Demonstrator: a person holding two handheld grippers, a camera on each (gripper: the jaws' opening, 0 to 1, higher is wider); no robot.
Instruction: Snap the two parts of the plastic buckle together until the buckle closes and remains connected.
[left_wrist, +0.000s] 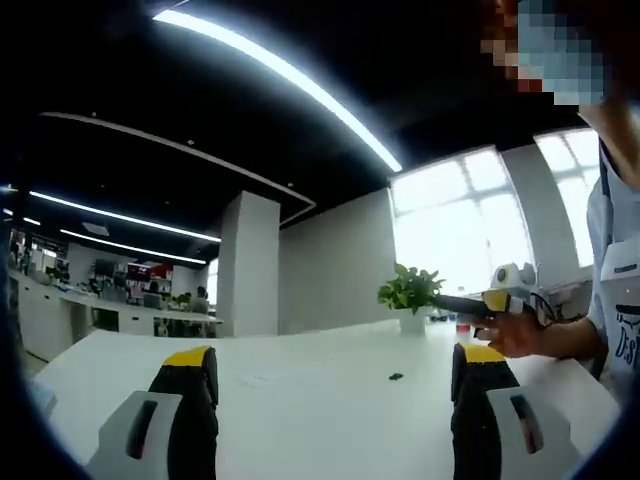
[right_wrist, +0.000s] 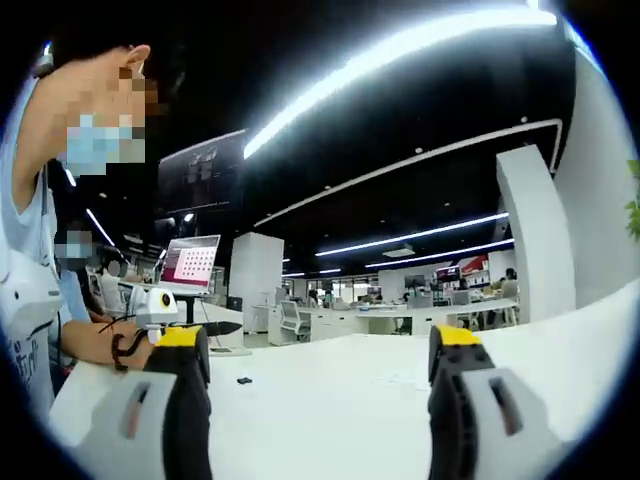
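Observation:
A small black piece (left_wrist: 396, 377) lies on the white table (left_wrist: 300, 420), ahead of my left gripper (left_wrist: 335, 355) and nearer its right jaw. It is too small to tell whether it is a buckle part. The left jaws stand wide apart, open, with nothing between them. From the right, a hand holds my right gripper (left_wrist: 470, 305) above the table's far side. In the right gripper view the same black piece (right_wrist: 244, 380) lies just right of the left jaw. My right gripper (right_wrist: 318, 340) is open and empty. The left gripper (right_wrist: 160, 305) shows at the left, held by a hand.
A potted green plant (left_wrist: 410, 290) stands at the table's far edge before bright windows. A person in a light shirt (right_wrist: 25, 300) stands close at the table's side. A monitor (right_wrist: 190, 263) and office desks (right_wrist: 400, 320) lie beyond the table.

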